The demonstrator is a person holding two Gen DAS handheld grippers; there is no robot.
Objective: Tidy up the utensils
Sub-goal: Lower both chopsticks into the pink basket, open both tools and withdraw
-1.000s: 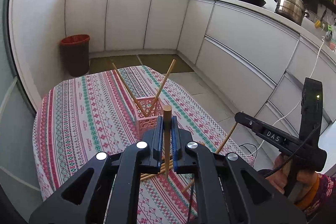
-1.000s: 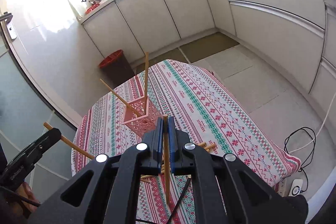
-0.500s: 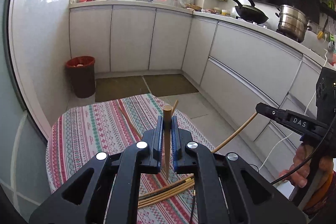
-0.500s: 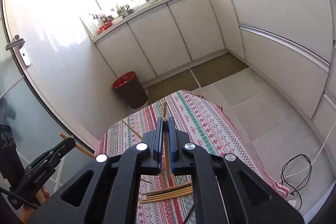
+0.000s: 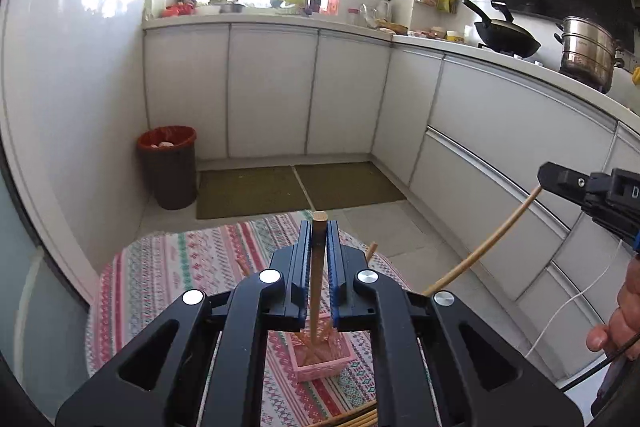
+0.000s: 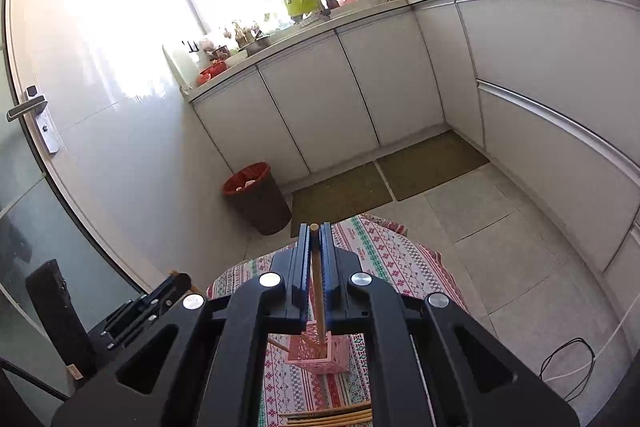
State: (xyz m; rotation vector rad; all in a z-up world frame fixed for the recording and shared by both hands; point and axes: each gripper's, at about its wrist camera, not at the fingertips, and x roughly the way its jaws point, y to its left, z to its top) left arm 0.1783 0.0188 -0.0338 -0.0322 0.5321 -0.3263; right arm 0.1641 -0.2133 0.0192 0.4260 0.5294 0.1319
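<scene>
Wooden chopsticks sit pinched in both grippers, left (image 5: 319,247) and right (image 6: 315,251); only right wrist shows door handle (image 6: 27,105).

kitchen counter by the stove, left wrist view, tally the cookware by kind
black wok: 1
steel stacked pot: 1
total: 2
</scene>
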